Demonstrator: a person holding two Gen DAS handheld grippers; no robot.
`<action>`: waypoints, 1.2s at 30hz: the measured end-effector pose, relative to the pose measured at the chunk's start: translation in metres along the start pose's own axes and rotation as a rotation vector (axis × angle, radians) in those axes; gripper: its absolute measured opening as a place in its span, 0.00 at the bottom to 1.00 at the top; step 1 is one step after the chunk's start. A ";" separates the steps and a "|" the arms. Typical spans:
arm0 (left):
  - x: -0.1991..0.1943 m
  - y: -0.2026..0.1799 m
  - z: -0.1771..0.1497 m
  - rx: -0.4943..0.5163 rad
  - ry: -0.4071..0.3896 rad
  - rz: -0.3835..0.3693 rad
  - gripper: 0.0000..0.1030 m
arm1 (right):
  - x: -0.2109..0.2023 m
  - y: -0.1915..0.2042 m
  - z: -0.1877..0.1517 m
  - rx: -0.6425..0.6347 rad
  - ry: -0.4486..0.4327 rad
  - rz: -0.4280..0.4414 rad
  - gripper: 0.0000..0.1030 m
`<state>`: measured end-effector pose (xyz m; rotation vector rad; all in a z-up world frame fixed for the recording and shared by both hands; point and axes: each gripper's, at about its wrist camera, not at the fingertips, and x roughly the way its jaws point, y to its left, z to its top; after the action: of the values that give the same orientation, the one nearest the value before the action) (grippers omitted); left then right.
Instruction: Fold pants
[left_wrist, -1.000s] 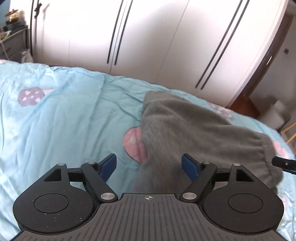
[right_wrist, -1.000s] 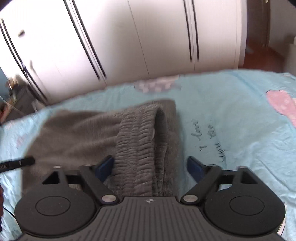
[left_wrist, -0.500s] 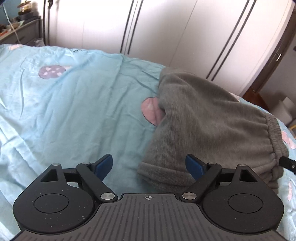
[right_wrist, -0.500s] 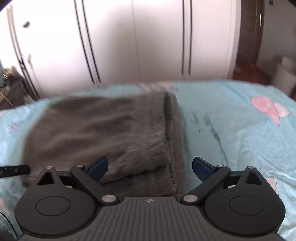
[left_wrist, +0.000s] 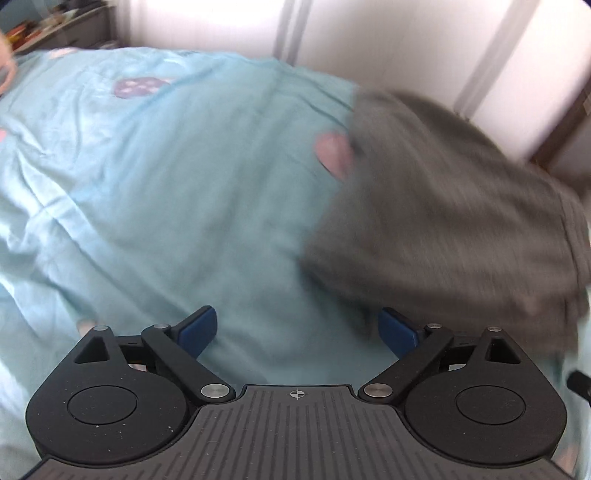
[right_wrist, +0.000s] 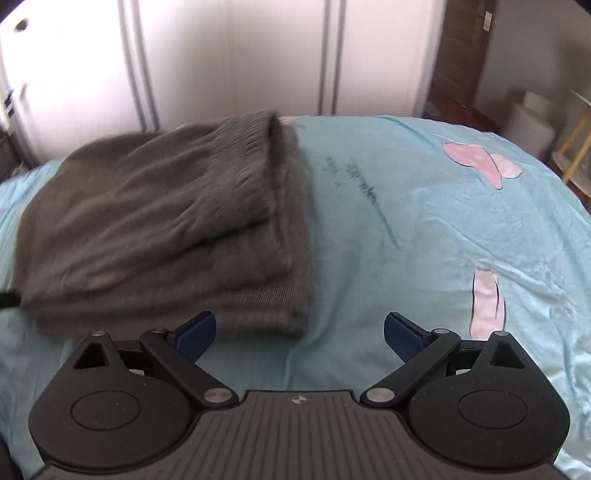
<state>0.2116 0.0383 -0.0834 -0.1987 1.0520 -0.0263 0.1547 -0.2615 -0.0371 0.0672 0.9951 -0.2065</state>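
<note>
Both claws have backed off the pants (right_wrist: 162, 221); your left claw (left_wrist: 297, 330) is opening, right claw (right_wrist: 299, 332) wide, both empty, so the fold rests on the bed (right_wrist: 424, 229).

Location: home, bedroom. Evidence: bed (right_wrist: 424, 229) w/ light-blue cover, pink and purple printed shapes plus handwriting-style print; fills most of both views. Behind far edge of bed: white wardrobe (right_wrist: 240, 55), tall doors w/ dark vertical strips, approx. full wall width. Beyond far right corner of bed: dark wood door frame (right_wrist: 458, 48). Beyond far left corner: grey shelf unit (left_wrist: 62, 29) w/ misc. small items, blurred.
</note>
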 end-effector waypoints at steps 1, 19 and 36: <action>-0.004 -0.009 -0.008 0.048 0.008 -0.002 0.95 | -0.003 0.002 -0.010 -0.001 0.018 0.021 0.95; -0.106 -0.071 -0.057 0.321 -0.041 0.059 0.97 | -0.068 0.060 -0.047 -0.066 0.009 -0.039 0.95; -0.074 -0.061 -0.034 0.144 -0.003 0.030 0.98 | -0.055 0.053 -0.022 0.053 -0.009 -0.008 0.95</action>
<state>0.1500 -0.0184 -0.0256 -0.0528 1.0459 -0.0747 0.1185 -0.1990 -0.0045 0.1106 0.9813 -0.2400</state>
